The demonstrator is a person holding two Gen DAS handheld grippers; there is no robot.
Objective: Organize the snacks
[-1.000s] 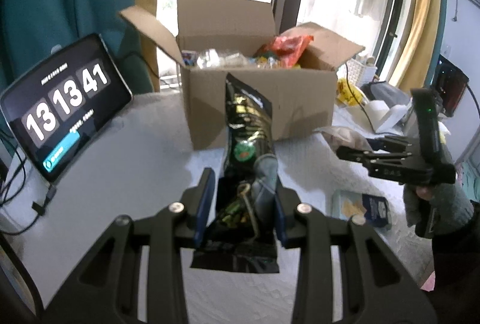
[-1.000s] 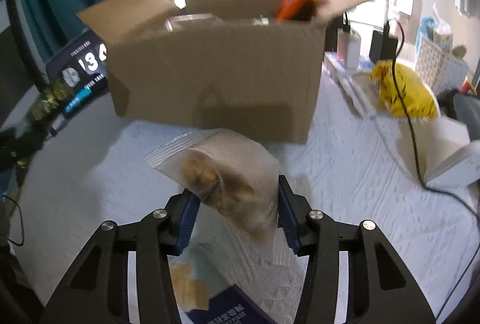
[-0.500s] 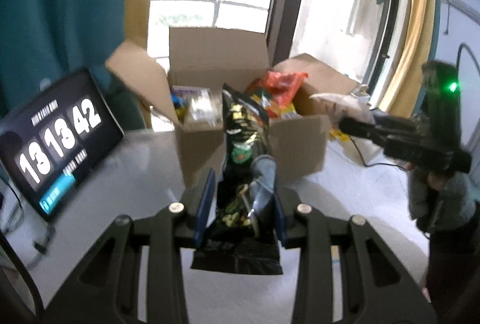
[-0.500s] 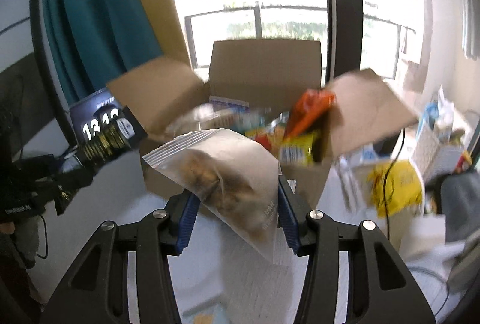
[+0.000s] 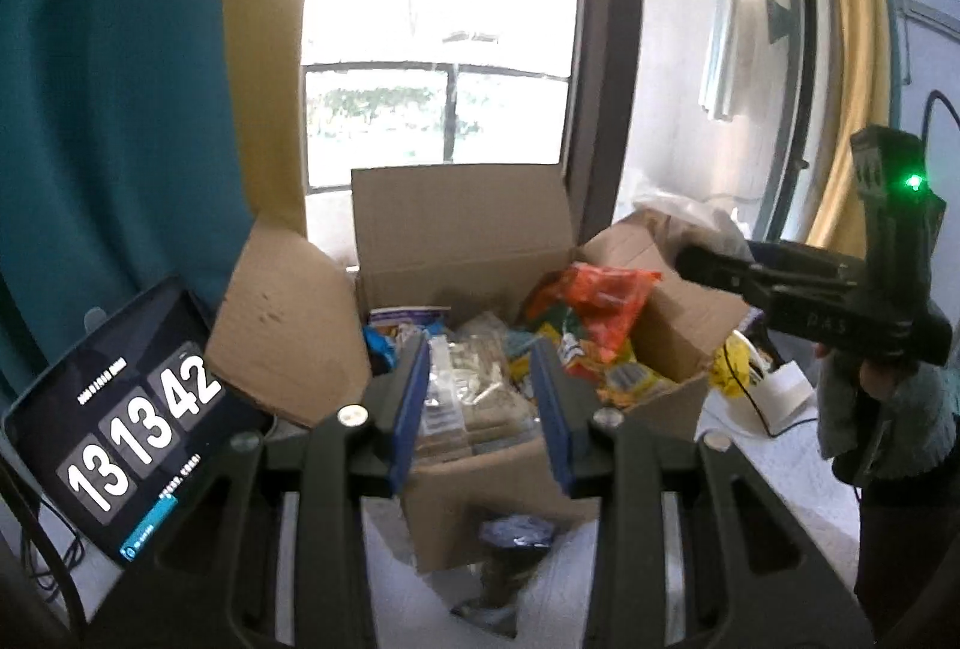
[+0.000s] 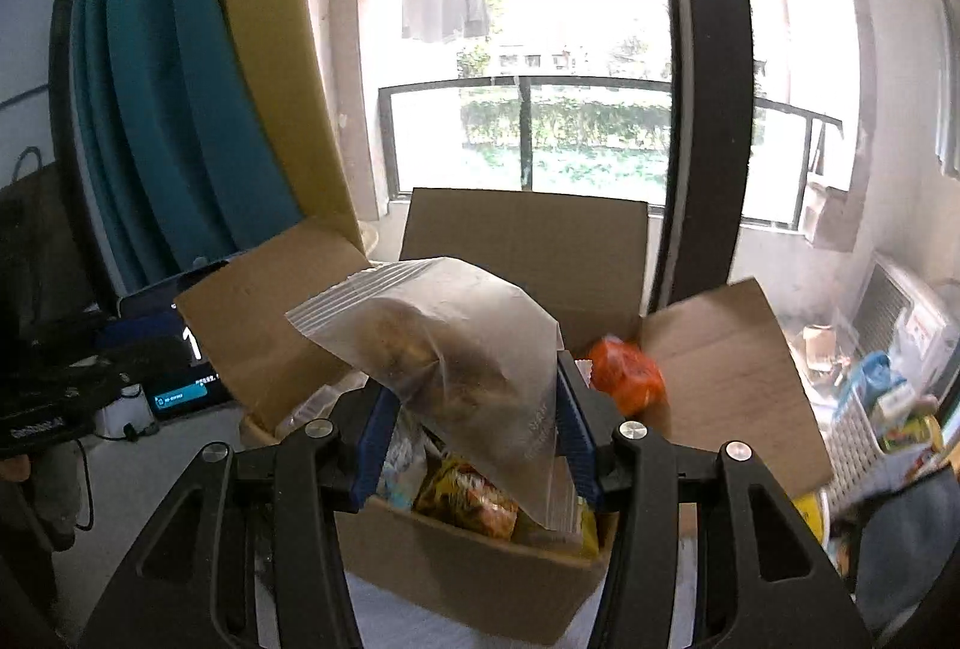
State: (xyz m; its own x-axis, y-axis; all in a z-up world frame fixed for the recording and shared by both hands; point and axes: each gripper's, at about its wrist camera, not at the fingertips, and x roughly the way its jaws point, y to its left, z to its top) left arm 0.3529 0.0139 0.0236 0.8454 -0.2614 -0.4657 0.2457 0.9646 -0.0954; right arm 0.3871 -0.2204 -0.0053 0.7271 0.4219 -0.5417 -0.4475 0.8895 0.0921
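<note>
Right wrist view: the right hand-held gripper point(image 6: 471, 430) pinches a frosted zip bag point(image 6: 444, 349) over the open cardboard box point(image 6: 480, 559); light, floppy, slick film, best held low by its filled belly. Left hand-held gripper point(image 5: 480, 403) now gapes empty; its black snack pack point(image 5: 501, 571), clamped half a second ago, lies at 6 o'clock on the tabletop point(image 5: 750, 475) before the box.
</note>
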